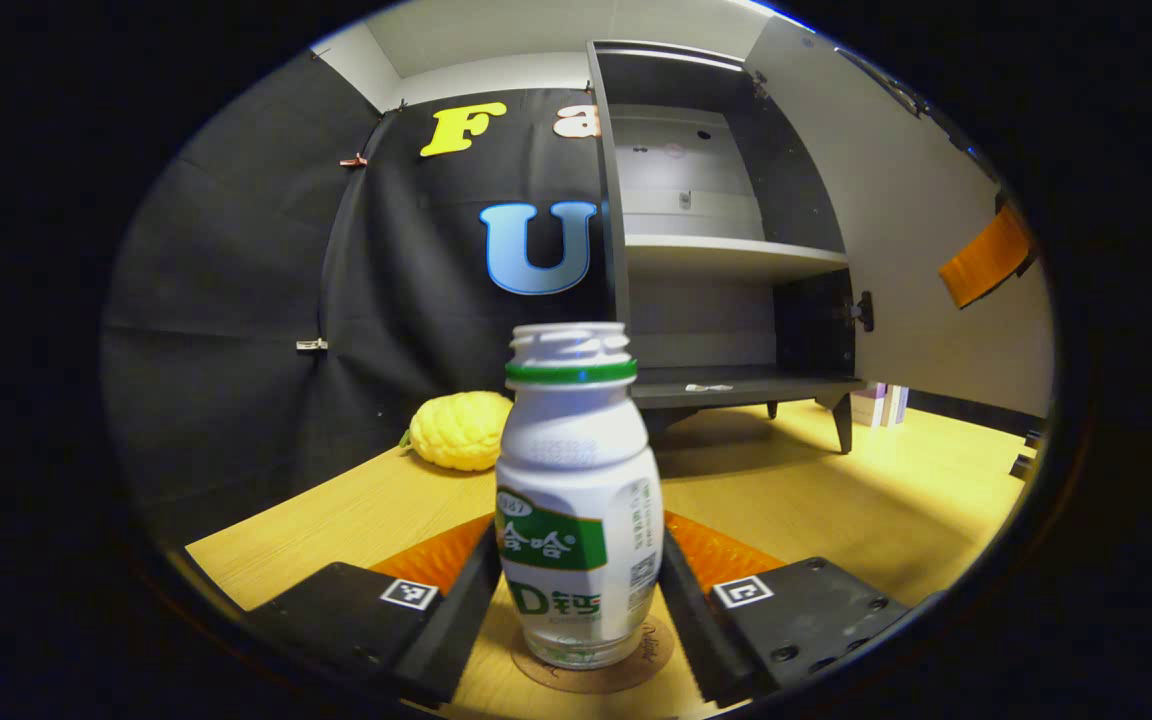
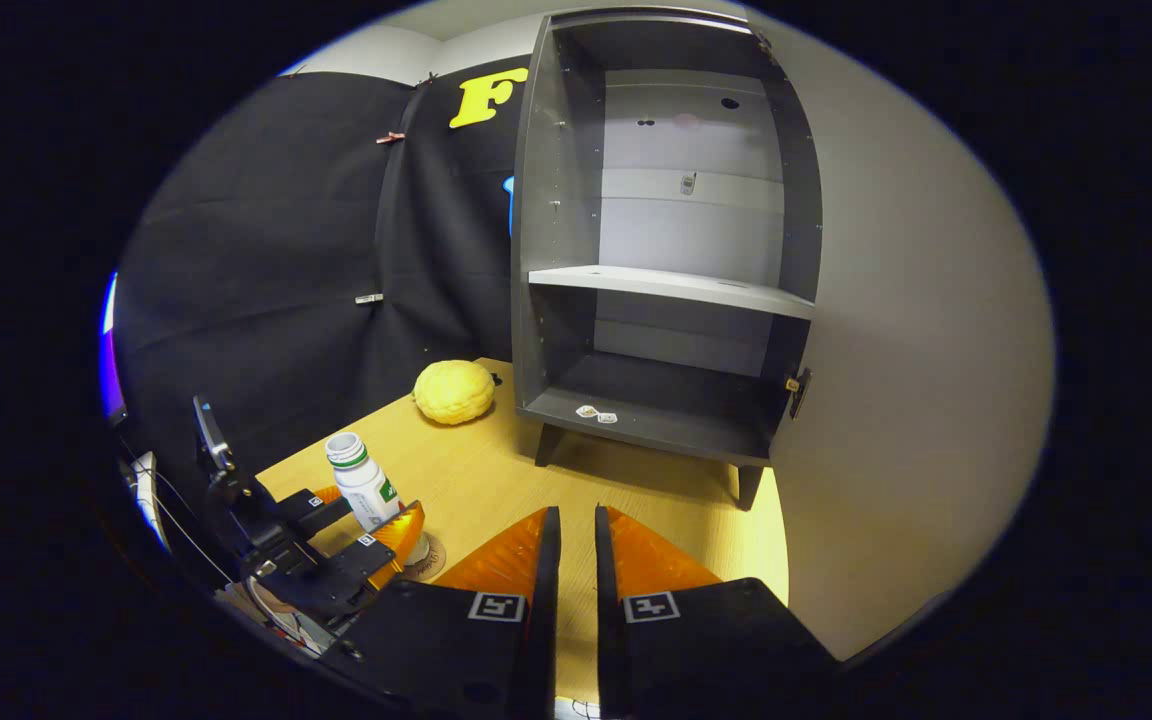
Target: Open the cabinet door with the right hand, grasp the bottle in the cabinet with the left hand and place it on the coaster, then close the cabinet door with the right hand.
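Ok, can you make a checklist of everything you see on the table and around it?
Surface: light wooden table, bare around the things.
Job's things: white plastic bottle with green label standing upright on round brown coaster; dark grey cabinet with its door open, shelves bare.
Clutter: bumpy yellow fruit-like ball beside the cabinet.
Grippers: left gripper fingers on both sides of the bottle; right gripper nearly closed, holding nothing.
Cables: thin wires behind the left gripper.
Surroundings: black cloth wall.

The cabinet mouth is left free by the door, swung wide to the right. Bare table is seen before it. The left approach is narrowed by a yellow fruit and the bottle.
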Action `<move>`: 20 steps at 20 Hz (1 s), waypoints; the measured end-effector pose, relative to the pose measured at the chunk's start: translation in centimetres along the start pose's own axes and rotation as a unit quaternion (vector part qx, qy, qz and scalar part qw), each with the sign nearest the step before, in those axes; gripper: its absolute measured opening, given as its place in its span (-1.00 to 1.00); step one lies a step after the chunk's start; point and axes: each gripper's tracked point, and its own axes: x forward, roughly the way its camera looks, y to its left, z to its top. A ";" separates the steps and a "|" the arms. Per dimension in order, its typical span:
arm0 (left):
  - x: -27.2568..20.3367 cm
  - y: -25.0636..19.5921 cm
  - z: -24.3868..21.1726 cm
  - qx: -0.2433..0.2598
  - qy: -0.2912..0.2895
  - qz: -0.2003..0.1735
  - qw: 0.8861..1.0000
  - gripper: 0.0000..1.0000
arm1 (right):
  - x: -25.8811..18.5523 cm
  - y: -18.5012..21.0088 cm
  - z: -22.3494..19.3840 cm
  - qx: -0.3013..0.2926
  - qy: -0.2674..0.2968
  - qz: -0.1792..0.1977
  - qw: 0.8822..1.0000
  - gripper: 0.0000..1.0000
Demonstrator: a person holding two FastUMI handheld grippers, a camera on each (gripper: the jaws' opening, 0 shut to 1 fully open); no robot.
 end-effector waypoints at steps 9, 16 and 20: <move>0.1 -0.8 5.9 0.021 -0.022 -0.022 0.999 0.95 | -1.9 -0.5 4.3 0.014 -0.035 -0.018 0.999 -0.58; -2.3 -1.5 17.7 -0.003 -0.051 -0.054 0.997 0.99 | -6.4 -1.0 12.0 0.022 -0.081 -0.022 0.996 -0.51; -4.6 -1.3 23.7 -0.001 -0.049 -0.062 0.997 0.94 | -11.8 -0.3 17.5 0.013 -0.128 -0.004 0.992 0.32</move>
